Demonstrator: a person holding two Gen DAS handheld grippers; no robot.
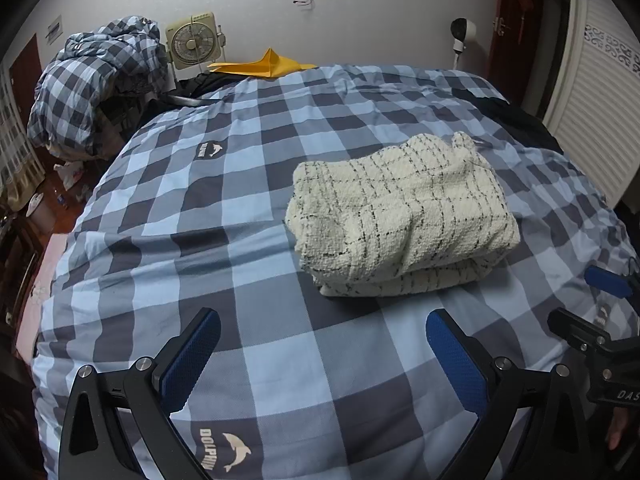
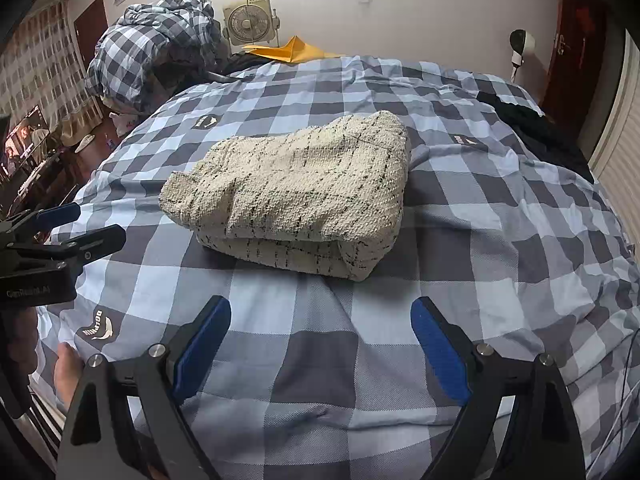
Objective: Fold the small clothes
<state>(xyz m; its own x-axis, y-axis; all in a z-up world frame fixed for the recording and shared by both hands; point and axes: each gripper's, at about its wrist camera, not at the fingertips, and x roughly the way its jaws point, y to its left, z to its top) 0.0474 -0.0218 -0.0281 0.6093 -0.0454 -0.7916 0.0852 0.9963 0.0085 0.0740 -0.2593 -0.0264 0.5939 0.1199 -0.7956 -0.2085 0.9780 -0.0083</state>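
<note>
Hovering over the checked duvet (image 1: 256, 184), the left gripper (image 1: 323, 334) had its blue-padded jaws spread wide with nothing between them, only bare bedding showing in the gap. The right gripper (image 2: 321, 322) stood the same way, jaws wide apart and empty, touching no cloth. Just beyond both sets of fingertips lay the cream garment (image 2: 296, 196) with thin dark grid lines, folded into a thick stack resting on the duvet near the middle of the bed, apart from either gripper. Nothing stood between the jaws and that bundle. At the far left, a heap of checked bedding (image 1: 96, 84) was piled beside a small box fan (image 1: 194, 44), and a yellow folded paper (image 1: 264, 65) lay by the wall. Some dark clothing (image 2: 536, 132) lay on the duvet's right side.
</note>
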